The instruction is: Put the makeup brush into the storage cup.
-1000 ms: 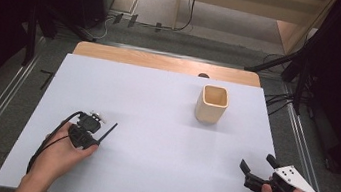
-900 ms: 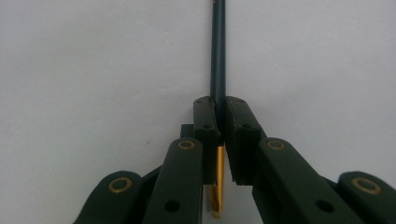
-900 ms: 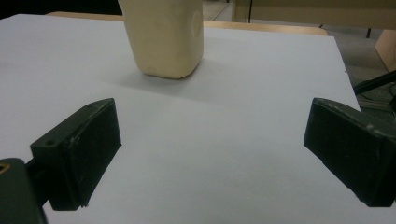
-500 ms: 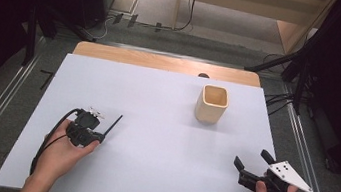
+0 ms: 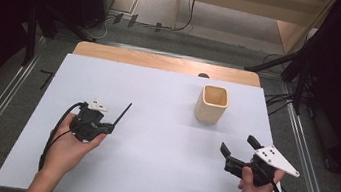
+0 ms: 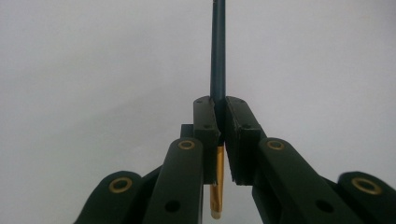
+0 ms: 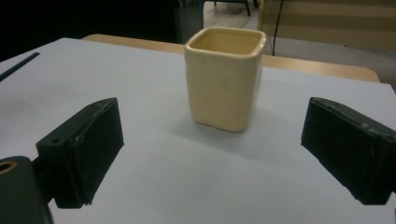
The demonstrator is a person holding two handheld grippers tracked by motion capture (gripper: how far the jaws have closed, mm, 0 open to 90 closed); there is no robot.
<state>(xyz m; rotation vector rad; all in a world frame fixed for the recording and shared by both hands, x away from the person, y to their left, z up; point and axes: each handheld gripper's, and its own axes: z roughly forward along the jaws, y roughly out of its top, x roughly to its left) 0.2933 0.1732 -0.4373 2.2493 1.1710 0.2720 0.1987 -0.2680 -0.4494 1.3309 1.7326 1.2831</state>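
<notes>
The left gripper (image 5: 112,127), at lower left of the high view, is clamping a dark pencil (image 5: 122,114); its long axis is pointing toward the upper right. The right gripper (image 5: 237,151), lower right, is holding its jaws wide apart, facing the cream cup (image 5: 212,104) at upper centre-right.

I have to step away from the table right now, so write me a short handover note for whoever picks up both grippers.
Left gripper: shut on the pencil, a dark slim one with a gold ferrule and eraser end behind the pads; its long end points away toward the far right of the table.
Right gripper: open and empty, jaws wide, facing the cup but short of it.
Cup: cream, square-mouthed, upright on the white table at the far right, looks empty.
Done: pencil picked up.
Left: probably carry the pencil over and drop it in the cup; the right gripper could steady the cup.
</notes>
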